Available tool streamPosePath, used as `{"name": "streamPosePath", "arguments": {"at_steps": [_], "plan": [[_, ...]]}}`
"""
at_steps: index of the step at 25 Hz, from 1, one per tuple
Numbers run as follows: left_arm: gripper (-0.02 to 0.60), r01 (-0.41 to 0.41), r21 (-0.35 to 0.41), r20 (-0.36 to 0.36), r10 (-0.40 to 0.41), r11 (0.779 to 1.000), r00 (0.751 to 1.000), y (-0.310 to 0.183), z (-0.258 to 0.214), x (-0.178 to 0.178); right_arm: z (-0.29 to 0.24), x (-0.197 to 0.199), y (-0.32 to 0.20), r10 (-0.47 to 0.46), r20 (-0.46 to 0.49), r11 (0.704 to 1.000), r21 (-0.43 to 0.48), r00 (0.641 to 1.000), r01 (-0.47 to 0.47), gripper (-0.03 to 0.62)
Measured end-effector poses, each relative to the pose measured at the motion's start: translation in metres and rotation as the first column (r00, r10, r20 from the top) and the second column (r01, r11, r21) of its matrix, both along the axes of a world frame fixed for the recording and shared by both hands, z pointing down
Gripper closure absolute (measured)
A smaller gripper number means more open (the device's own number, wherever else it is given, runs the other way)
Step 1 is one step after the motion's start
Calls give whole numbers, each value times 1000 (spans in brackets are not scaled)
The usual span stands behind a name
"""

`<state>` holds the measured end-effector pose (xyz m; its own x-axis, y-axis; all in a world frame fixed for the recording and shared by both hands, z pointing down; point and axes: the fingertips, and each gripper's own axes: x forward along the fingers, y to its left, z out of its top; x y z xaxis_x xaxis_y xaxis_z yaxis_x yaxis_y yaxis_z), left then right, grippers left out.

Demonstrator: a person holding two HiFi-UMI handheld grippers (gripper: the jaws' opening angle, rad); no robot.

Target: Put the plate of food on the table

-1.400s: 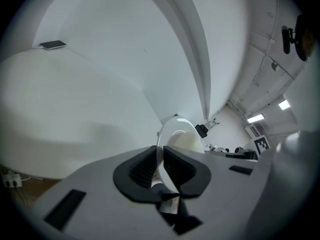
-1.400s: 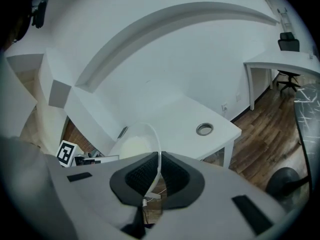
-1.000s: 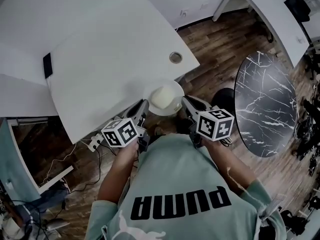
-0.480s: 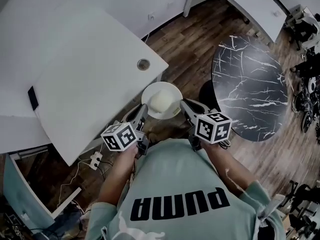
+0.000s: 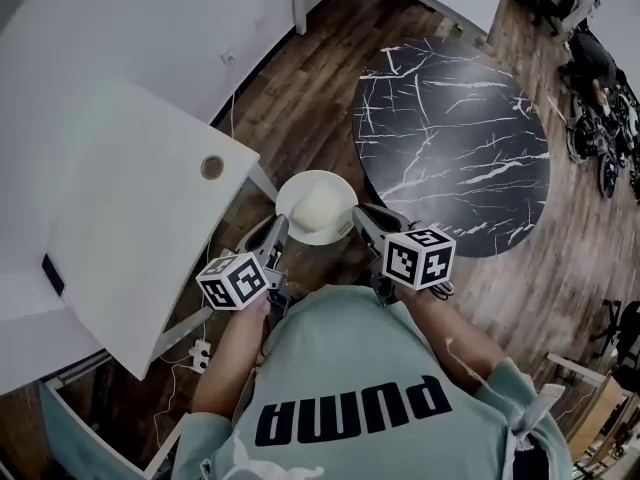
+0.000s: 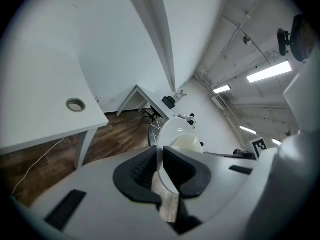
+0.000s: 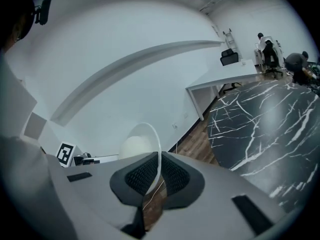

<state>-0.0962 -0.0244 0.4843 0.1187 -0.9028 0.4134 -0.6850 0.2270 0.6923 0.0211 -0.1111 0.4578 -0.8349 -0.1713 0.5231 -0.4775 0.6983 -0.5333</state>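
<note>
A white plate point(image 5: 296, 190) carrying a pale mound of food point(image 5: 321, 208) hangs over the wood floor, between the white desk point(image 5: 130, 228) and the round black marble table point(image 5: 450, 158). My left gripper point(image 5: 276, 231) pinches the plate's left rim, its jaws closing on it. My right gripper point(image 5: 361, 218) is shut on the right rim. In the left gripper view the rim point(image 6: 172, 129) runs between the dark pads point(image 6: 142, 169) of my left gripper point(image 6: 160, 160), food point(image 6: 186, 144) beyond. The right gripper view has the rim point(image 7: 152, 131) clamped in my right gripper point(image 7: 159, 173).
The desk has a round cable hole point(image 5: 212, 167) near its corner and a dark flat object point(image 5: 52, 274) at its left edge. A power strip point(image 5: 200, 353) and cable lie on the floor below. Bikes and clutter point(image 5: 600, 118) stand beyond the marble table point(image 7: 265, 119).
The plate and both grippers have come away from the white desk's edge, out over the floor. The view has swung right, so the marble table lies nearer the plate.
</note>
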Motion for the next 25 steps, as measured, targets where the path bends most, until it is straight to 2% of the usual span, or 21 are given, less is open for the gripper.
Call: {"name": "streamPosePath", "arguments": {"at_steps": [10, 15, 25], "plan": [[535, -110, -54, -5, 110, 992, 994, -95, 24, 86, 23, 94, -84, 108, -4, 994, -32, 994, -108, 568], [535, -167, -105, 6, 169, 980, 986, -139, 38, 127, 42, 139, -123, 155, -17, 985, -79, 988, -156, 568], [535, -276, -140, 9, 280, 951, 960, -223, 59, 208, 70, 225, -196, 247, -51, 962, -110, 968, -251, 568]]}}
